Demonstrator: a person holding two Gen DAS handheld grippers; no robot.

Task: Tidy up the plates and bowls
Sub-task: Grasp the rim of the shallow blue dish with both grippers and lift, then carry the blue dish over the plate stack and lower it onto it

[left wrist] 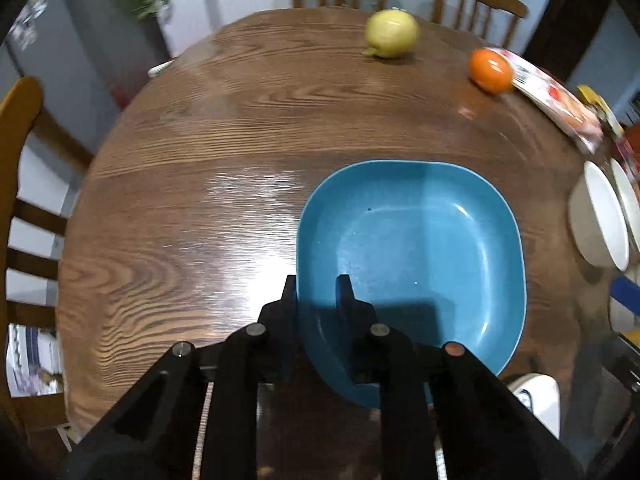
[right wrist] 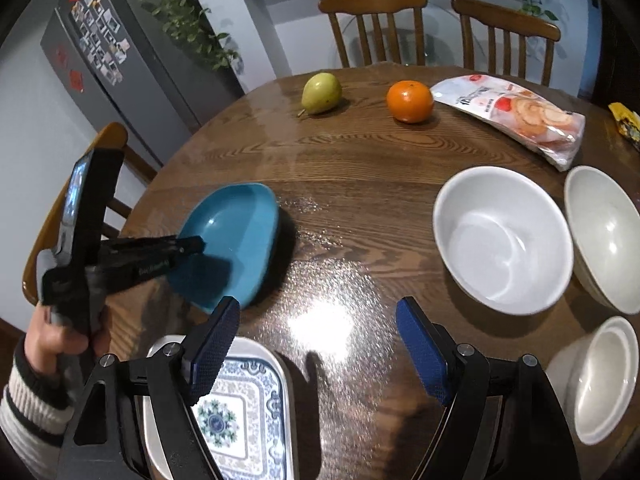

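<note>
You are holding the blue plate (right wrist: 230, 240) by its near-left rim with the left gripper (left wrist: 316, 292), one finger outside the rim and one inside the well, closed on the lip. In the right wrist view the plate is tilting, its near-left edge raised where you are pinching it and its far-right edge down at or close to the wooden table (right wrist: 360, 184); whether that edge is touching I cannot tell. The right gripper (right wrist: 320, 344) is hanging spread wide and holding nothing, above the patterned plate (right wrist: 240, 400) at the near edge. My guess is the blue one is going onto the patterned one, so keep the pinch deep on the rim, level the plate as you are carrying it, and move the right gripper aside so it is not blocking the landing. The blue plate is a rounded square with no strong long axis; its open face is pointing up and toward the right. The three white bowls (right wrist: 504, 240) are sitting well apart from it on the right.
</note>
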